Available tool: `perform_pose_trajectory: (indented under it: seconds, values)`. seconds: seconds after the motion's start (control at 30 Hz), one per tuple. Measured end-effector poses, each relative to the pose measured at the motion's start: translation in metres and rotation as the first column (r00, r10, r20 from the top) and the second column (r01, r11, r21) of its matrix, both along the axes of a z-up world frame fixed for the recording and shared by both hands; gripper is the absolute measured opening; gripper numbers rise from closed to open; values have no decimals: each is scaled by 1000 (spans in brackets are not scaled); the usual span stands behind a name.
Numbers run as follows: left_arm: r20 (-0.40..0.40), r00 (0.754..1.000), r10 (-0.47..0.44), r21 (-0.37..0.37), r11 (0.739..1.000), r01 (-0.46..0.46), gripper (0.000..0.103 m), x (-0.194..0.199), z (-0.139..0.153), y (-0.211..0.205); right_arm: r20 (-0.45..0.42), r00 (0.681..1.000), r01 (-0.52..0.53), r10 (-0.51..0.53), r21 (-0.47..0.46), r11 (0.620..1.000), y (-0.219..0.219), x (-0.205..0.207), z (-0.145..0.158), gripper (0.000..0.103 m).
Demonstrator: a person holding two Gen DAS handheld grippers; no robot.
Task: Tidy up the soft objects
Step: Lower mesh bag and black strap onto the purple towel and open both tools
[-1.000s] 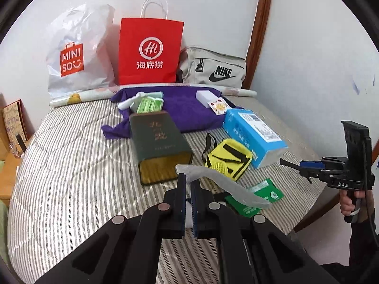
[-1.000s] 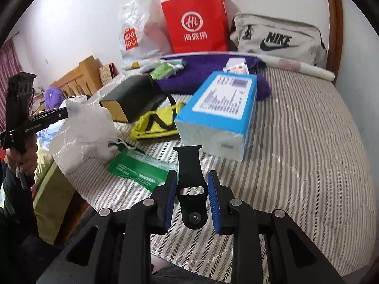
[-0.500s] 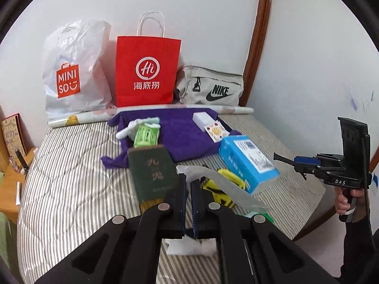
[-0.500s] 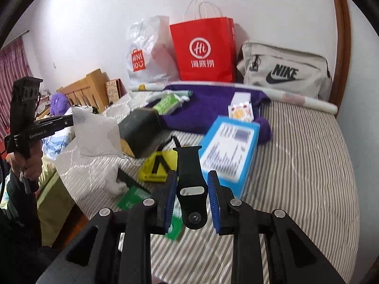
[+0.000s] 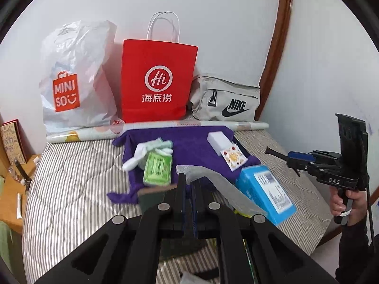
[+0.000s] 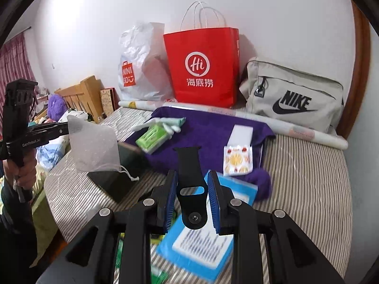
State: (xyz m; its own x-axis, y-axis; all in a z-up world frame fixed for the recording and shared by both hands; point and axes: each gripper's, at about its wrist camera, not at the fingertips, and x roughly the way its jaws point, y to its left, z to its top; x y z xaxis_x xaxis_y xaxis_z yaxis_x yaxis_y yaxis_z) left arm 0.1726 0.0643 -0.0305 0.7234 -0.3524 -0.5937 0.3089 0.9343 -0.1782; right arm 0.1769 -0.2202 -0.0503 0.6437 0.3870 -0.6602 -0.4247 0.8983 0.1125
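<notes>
Seen from the left wrist: left gripper [image 5: 188,187] pinched tight on the rim of a translucent white drawstring pouch [image 5: 220,189], held above the striped mattress [image 5: 71,177], with the blue tissue pack [image 5: 265,196] just beyond and a hand [image 5: 343,201] at the far right gripping the other tool's handle. Only from the right wrist: right gripper [image 6: 192,194] clamped on a black watch strap [image 6: 189,172] standing up between the blue pads, the pouch's full square face and dangling cord over a dark box [image 6: 118,179], and a wooden headboard [image 6: 80,97] behind
</notes>
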Motion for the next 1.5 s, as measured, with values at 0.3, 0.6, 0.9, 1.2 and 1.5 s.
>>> perform_pose_trajectory:
  seconds: [0.3,0.6,0.9,1.2,1.5]
  values:
    - [-24,1000,14,-13,1000,-14,5,69,-2,-10,-21,1000,9,-9,-21,1000,7,69,-10,26]
    - [-58,998,-4,7,1000,5,5,120,-16,-31,-47,999,0,-3,-69,998,21,121,-32,26]
    - [-104,994,-15,22,1000,18,5,159,-41,-44,-63,998,-20,12,-139,990,31,164,-48,26]
    - [-170,985,-25,61,998,36,5,175,-67,-49,-122,992,-40,20,-165,985,34,193,-71,27]
    - [-237,971,-1,87,996,22,5,182,-85,-44,-190,982,-53,23,-154,987,33,209,-88,27]
